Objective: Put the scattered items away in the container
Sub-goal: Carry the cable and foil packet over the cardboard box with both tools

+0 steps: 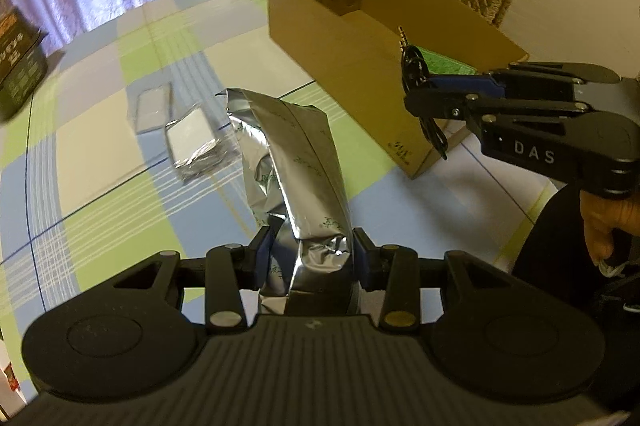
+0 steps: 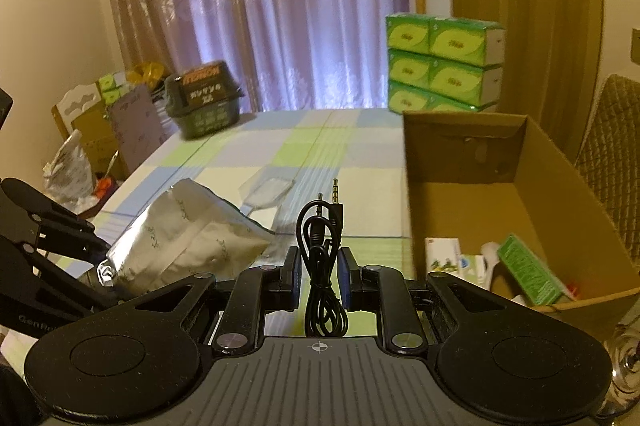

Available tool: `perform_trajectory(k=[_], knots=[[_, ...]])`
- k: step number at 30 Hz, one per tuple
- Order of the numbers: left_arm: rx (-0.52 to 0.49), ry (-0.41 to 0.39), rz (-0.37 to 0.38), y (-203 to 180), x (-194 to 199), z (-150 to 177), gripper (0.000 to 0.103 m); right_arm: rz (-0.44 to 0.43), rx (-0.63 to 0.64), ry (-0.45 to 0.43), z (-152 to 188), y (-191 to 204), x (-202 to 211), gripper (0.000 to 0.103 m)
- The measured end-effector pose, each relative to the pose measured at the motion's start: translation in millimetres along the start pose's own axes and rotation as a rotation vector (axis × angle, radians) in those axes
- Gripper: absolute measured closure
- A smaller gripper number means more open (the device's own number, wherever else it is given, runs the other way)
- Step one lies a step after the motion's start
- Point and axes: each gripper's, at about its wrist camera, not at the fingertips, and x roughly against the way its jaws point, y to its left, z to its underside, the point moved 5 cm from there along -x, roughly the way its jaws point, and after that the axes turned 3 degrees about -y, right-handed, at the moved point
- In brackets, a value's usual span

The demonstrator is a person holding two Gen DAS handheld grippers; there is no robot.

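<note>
Transfer step in hand: left gripper [image 1: 312,250] jaws clamp the silver foil pouch [image 1: 296,161], right gripper [image 2: 319,276] jaws pinch the coiled black audio cable [image 2: 320,246]; next, carry both over the cardboard box [image 2: 560,185] at two o'clock and release.

Counted: one cardboard box [image 2: 472,161], one silver foil bag [image 1: 296,161], one black audio cable [image 2: 322,250], two small clear-wrapped packets [image 1: 196,141] on the table. Two grippers: left gripper [image 1: 312,250], right gripper [image 2: 320,274]. Green tissue packs [image 2: 440,65]: six visible in the stack.
</note>
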Motion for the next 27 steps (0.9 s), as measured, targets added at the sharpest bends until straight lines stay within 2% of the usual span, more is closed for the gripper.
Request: perform_trajectory(k=[9,18,27], knots=[[-0.042,-0.011,0.014,-26.0,1.4,-26.6,0.067,0.033,-0.030,-0.044,-12.8,-25.1,17.1,0.082],[-0.080,-0.069,0.071,-59.6,2.3,-81.3,0.067,0.085,-0.055,-0.103,-40.1,-66.0,38.4,0.082],[-0.020,-0.148,0.151,-90.7,-13.1,-140.2,0.067,0.166,-0.067,-0.125,-60.5,-123.9,51.9,0.082]])
